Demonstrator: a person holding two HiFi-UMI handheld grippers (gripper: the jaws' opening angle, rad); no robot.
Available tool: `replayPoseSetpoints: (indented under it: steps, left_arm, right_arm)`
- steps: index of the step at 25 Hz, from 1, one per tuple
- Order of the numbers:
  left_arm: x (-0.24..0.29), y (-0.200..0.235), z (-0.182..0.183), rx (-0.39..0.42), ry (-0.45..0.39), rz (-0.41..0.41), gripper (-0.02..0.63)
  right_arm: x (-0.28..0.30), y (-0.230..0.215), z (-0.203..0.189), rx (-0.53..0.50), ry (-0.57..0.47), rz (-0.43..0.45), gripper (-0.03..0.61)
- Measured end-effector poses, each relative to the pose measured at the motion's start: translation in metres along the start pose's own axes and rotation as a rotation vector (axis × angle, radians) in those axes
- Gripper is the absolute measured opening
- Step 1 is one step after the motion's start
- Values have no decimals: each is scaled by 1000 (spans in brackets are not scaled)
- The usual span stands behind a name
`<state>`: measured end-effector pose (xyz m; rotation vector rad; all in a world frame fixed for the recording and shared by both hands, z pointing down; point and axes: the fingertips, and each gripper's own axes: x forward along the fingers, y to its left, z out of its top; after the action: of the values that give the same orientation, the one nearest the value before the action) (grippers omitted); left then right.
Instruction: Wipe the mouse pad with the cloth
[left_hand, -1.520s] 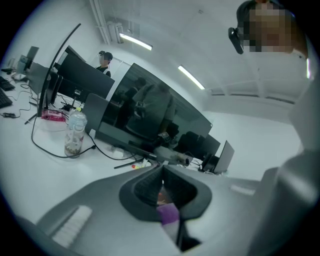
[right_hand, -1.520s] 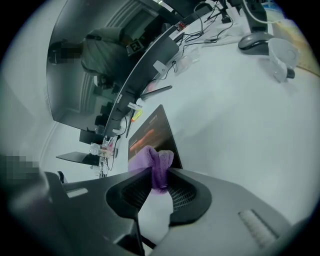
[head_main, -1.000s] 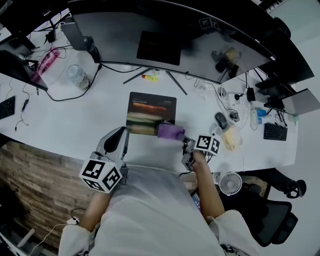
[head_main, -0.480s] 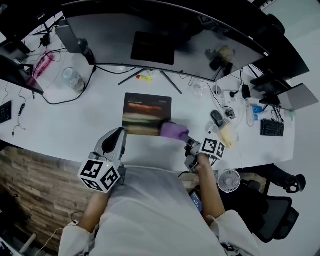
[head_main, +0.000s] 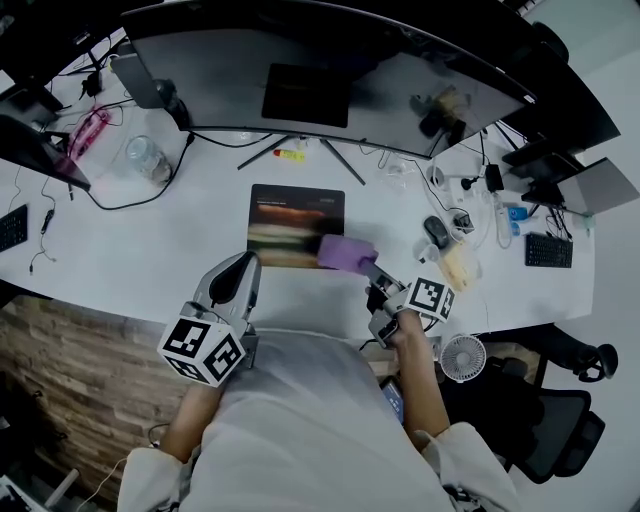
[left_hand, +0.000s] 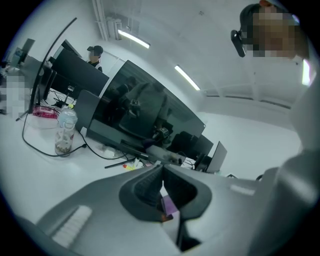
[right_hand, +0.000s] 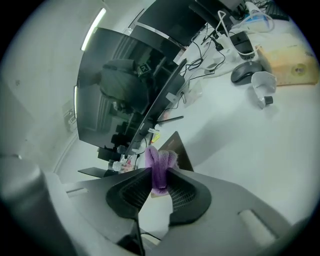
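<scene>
A dark mouse pad (head_main: 295, 222) with a printed picture lies on the white desk in front of the curved monitor. A purple cloth (head_main: 346, 252) rests on the pad's right front corner, pinched in my right gripper (head_main: 374, 274). In the right gripper view the purple cloth (right_hand: 159, 167) is squeezed between the jaws, with the mouse pad (right_hand: 177, 147) behind it. My left gripper (head_main: 240, 277) hovers at the desk's front edge, left of the pad; its jaws (left_hand: 162, 192) are shut with nothing between them.
A computer mouse (head_main: 435, 232) and a tan block (head_main: 461, 268) lie right of the pad. A glass jar (head_main: 147, 155) stands at the far left beside a black cable. The monitor stand's legs (head_main: 300, 152) reach toward the pad. A small fan (head_main: 461, 356) sits below the desk edge.
The right gripper has drawn the cloth slightly right along the pad's front right corner. The left gripper has stayed in place.
</scene>
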<state>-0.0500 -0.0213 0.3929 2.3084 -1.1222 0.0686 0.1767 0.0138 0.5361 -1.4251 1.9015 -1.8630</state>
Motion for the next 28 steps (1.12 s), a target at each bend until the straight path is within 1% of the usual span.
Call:
replayPoseSetpoints:
  steps: [3, 6, 8, 10, 12, 14, 19, 22, 26, 28]
  left_arm:
    - [-1, -4, 0, 18, 2, -3, 0]
    - [-4, -6, 3, 32, 0, 0, 0]
    - [-7, -6, 5, 44, 0, 7, 0]
    - [-10, -7, 8, 53, 0, 12, 0]
    - [-12, -10, 11, 60, -6, 9, 0]
    - [-13, -13, 14, 70, -5, 2, 0]
    - [-15, -21, 25, 133, -1, -9, 0]
    - [-15, -25, 33, 137, -26, -16, 0]
    - [-20, -27, 39, 159, -43, -5, 0]
    - [-22, -26, 41, 170, -48, 4, 0]
  right_arm:
    - [-4, 10, -2, -9, -1, -14, 92]
    - [-7, 29, 2, -26, -22, 37, 92]
    - [-9, 40, 4, -35, -29, 51, 92]
    - [-10, 57, 6, -63, -33, 103, 94]
    - [-10, 76, 9, -114, -40, 157, 94]
    - [-11, 91, 11, -160, -46, 188, 94]
    - [-21, 124, 15, -172, -70, 255, 94]
    - [-31, 139, 18, -187, -92, 271, 94]
    - [-42, 164, 21, -253, -119, 300, 94]
    - [-46, 172, 23, -287, -132, 301, 94]
